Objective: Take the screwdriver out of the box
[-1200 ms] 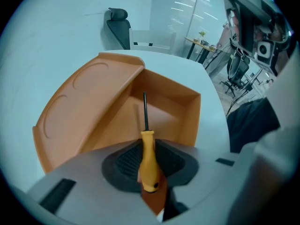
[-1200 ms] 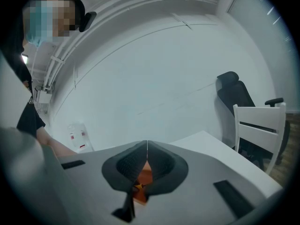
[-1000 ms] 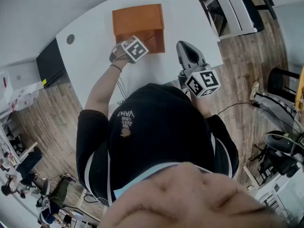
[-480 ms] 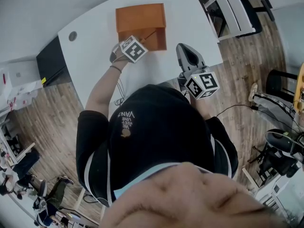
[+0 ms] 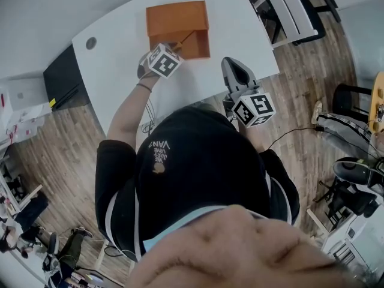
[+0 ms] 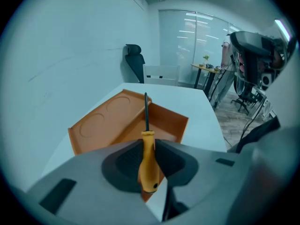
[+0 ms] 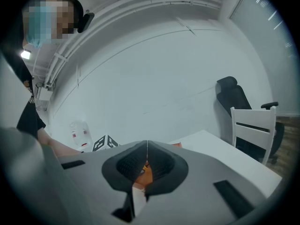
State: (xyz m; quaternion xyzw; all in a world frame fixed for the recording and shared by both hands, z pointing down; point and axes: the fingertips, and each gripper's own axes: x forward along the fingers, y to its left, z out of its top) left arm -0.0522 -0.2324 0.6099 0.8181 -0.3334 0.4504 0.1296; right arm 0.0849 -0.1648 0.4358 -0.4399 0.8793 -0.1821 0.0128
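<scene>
In the left gripper view my left gripper [image 6: 148, 146] is shut on the yellow handle of the screwdriver [image 6: 149, 165]. Its thin dark shaft [image 6: 146, 111] points away from me over the open orange box [image 6: 161, 123]. The box's lid [image 6: 105, 121] lies folded back at the left. In the head view the box [image 5: 177, 20] sits at the far part of the white table [image 5: 120, 59]. The screwdriver [image 5: 185, 39] slants above the box's near edge. My right gripper [image 5: 231, 63] hovers to the right of the box, jaws together with nothing in them [image 7: 147, 146].
A white chair [image 5: 288, 11] stands beyond the table's right edge, and a black office chair [image 6: 136, 62] is at the far wall. A round hole [image 5: 90, 42] marks the table's left corner. Cables trail over the wooden floor [image 5: 300, 134] at the right.
My left gripper has risen with the screwdriver, and more of the shaft shows above the box. The right gripper has shifted slightly sideways, still shut.
</scene>
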